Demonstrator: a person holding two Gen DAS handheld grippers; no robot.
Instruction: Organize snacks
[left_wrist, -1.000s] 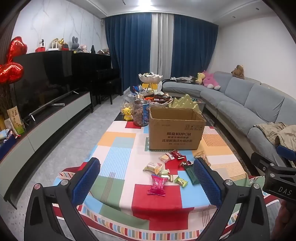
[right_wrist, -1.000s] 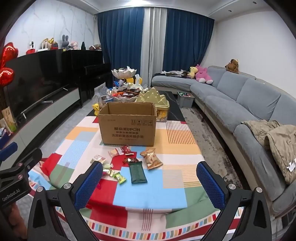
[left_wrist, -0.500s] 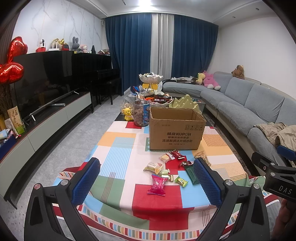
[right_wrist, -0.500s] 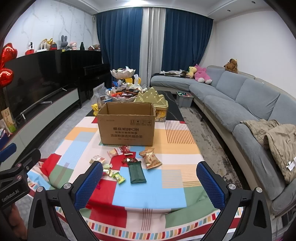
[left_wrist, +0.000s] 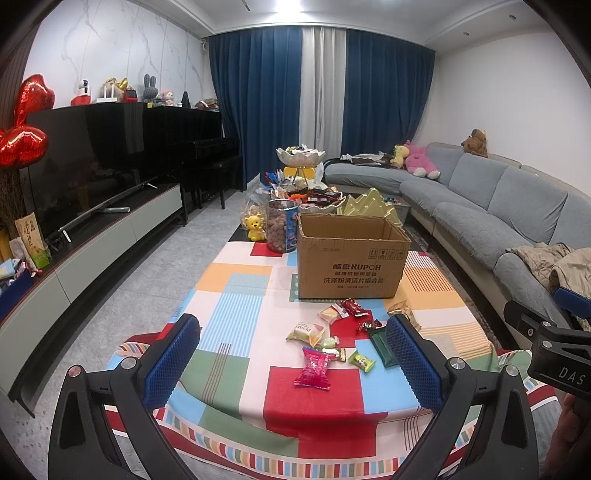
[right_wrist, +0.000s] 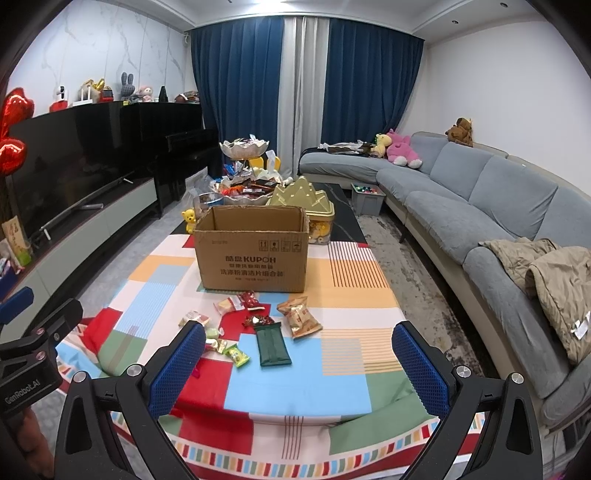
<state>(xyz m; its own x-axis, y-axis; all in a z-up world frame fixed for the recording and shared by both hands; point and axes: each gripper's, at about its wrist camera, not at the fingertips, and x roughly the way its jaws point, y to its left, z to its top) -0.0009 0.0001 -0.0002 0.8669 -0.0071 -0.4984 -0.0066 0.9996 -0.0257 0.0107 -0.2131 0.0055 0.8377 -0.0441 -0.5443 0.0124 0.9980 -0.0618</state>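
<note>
An open cardboard box (left_wrist: 349, 258) (right_wrist: 253, 254) stands on the colourful tablecloth (left_wrist: 236, 295) (right_wrist: 347, 373). Several loose snacks lie in front of it: a pink packet (left_wrist: 314, 369), a dark green packet (right_wrist: 272, 345) (left_wrist: 380, 345), a gold-orange bag (right_wrist: 299, 318), a white packet (left_wrist: 306, 331) and small candies (right_wrist: 236, 355). My left gripper (left_wrist: 291, 360) is open and empty, held above the table's near edge. My right gripper (right_wrist: 299, 363) is open and empty, to the right of the left one.
Behind the box stand a cookie jar (left_wrist: 281, 225), a yellow bear figure (left_wrist: 255, 227), snack bowls (right_wrist: 245, 194) and a gold tin (right_wrist: 304, 201). A grey sofa (right_wrist: 480, 221) runs along the right, a TV console (left_wrist: 92, 240) along the left.
Both grippers have drifted very slightly; the scene is otherwise the same. Nothing was taken hold of or let go.
</note>
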